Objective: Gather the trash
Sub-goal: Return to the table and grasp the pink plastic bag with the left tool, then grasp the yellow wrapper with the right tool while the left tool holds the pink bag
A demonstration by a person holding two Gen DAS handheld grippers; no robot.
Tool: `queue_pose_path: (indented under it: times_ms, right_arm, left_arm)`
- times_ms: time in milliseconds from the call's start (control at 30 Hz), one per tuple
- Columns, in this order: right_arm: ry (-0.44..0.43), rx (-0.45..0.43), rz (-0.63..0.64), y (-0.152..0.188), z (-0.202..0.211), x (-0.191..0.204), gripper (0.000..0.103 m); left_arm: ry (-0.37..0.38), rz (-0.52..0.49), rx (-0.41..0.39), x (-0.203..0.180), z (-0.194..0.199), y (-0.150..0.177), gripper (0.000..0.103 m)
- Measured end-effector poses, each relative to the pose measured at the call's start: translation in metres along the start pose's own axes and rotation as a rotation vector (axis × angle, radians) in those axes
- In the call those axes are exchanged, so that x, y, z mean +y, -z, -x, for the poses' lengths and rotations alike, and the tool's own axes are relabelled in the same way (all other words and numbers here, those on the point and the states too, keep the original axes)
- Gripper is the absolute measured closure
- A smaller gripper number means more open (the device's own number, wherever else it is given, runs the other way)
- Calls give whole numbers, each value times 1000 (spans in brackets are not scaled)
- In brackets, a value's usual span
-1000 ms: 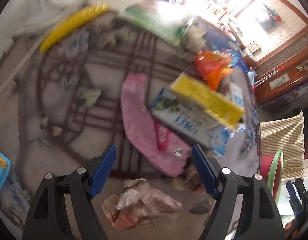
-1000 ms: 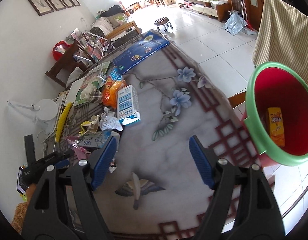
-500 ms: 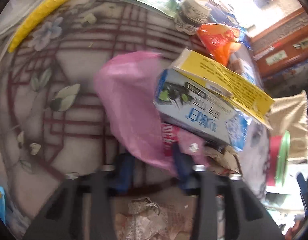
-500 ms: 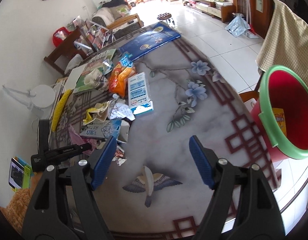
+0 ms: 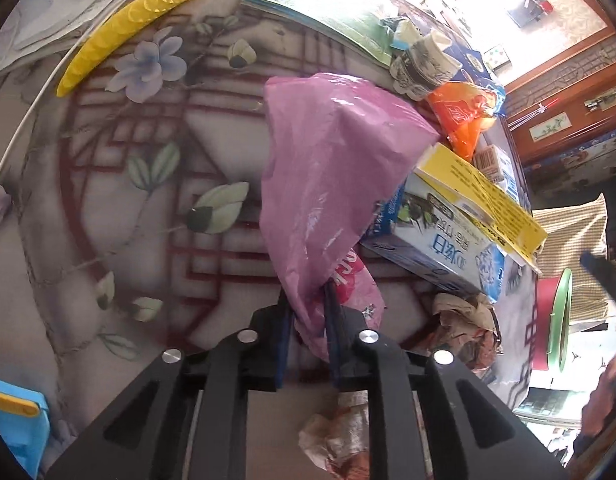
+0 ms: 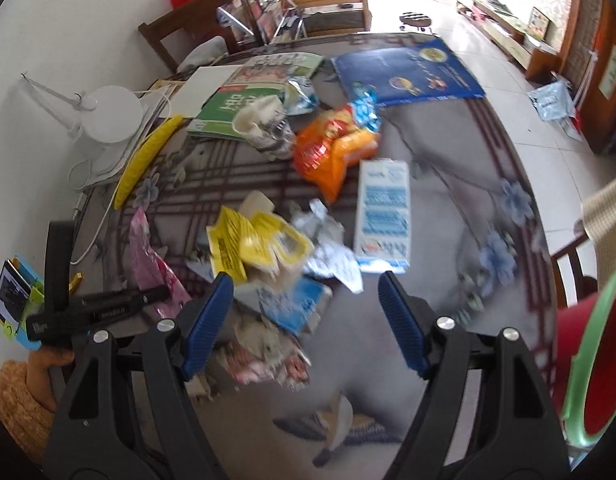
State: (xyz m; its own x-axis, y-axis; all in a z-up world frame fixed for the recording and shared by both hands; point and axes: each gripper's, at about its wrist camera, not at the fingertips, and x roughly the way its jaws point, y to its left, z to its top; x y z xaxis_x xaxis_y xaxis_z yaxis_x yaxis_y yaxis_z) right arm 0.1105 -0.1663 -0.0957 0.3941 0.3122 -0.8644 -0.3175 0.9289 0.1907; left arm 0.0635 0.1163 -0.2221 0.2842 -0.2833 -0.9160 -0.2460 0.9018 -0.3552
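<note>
The left gripper (image 5: 309, 316) has just been closing, and its 2 blue jaws are now clamped on the near end of the pink plastic bag (image 5: 327, 168), which rises from the pinch and drapes against the blue-and-white carton (image 5: 435, 248). The bag looks thin, limp and very light, likely slippery too, so a bunched fold like this one is the sensible hold (a single layer could slide out or tear). It will probably trail and snag on the carton beside it as it lifts.

The right gripper (image 6: 304, 304) hangs with jaws wide apart and nothing between them, above the litter to the right of the bag: a yellow wrapper (image 6: 252, 248), crumpled paper (image 6: 268, 352) and an orange snack bag (image 6: 327, 152).

All of it lies on a round table (image 6: 447, 184) with a smooth, glossy floral top. Far right of the bag, at the table's edge, stands the red bin (image 6: 599, 368) with a green rim. Beyond the table are wooden chairs and a bright tiled floor.
</note>
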Motion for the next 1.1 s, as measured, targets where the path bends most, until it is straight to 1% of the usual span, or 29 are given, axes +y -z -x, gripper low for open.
queue_pose_path:
  times_ms: [67, 100, 133, 167, 200, 300, 367, 467, 533, 567, 600, 633, 733, 767, 833, 867, 900, 967, 1067, 1100]
  right_arm:
    - [-23, 17, 21, -15, -12, 7, 30]
    - [-24, 32, 40, -21, -20, 12, 31]
    - [-21, 46, 59, -25, -26, 16, 32]
    - [-19, 58, 71, -27, -32, 19, 34]
    - [-22, 79, 85, -30, -41, 22, 34]
    - [-50, 134, 75, -33, -60, 21, 34]
    - [-64, 173, 53, -32, -71, 19, 35]
    - [-90, 200, 61, -25, -77, 26, 52]
    - [-110, 210, 75, -19, -78, 31, 59]
    - [-109, 212, 82, -17, -79, 33, 88]
    - [-125, 222, 79, -16, -80, 34, 95]
    - [-142, 227, 64, -16, -81, 34, 96]
    - [-156, 213, 48, -18, -79, 33, 96]
    - [-158, 200, 40, -20, -76, 33, 94]
    - [-162, 178, 22, -26, -73, 31, 71]
    - [-162, 165, 10, -31, -71, 29, 52]
    - [-157, 153, 4, -34, -71, 28, 50]
    - [-160, 150, -5, -40, -75, 26, 50]
    - [-178, 182, -28, -44, -87, 24, 42]
    - [-181, 188, -34, -44, -91, 26, 42]
  left_arm:
    - [1, 2, -6, 0, 0, -2, 77]
    - [5, 3, -12, 1, 2, -4, 69]
    - [8, 1, -18, 1, 3, -6, 65]
    - [9, 0, -21, 1, 3, -7, 63]
    - [11, 0, -25, 1, 4, -10, 59]
    - [23, 4, -24, 1, 4, -16, 49]
    - [25, 12, -22, 1, 2, -16, 48]
    - [30, 41, -20, 8, 0, -17, 47]
    - [24, 52, -15, 8, -4, -18, 47]
    - [20, 55, -11, 10, -6, -19, 47]
    - [14, 58, -7, 11, -8, -19, 47]
    - [10, 60, -5, 11, -10, -20, 47]
    - [4, 53, -7, 9, -12, -22, 47]
    - [3, 51, -6, 9, -12, -23, 47]
    - [-1, 49, -8, 7, -13, -23, 48]
    - [-1, 47, -9, 6, -14, -24, 49]
    - [-3, 43, -8, 3, -15, -25, 49]
    - [-2, 29, -10, -1, -16, -26, 59]
    - [6, 18, -11, -7, -17, -26, 72]
    - [6, 16, -13, -9, -17, -26, 80]
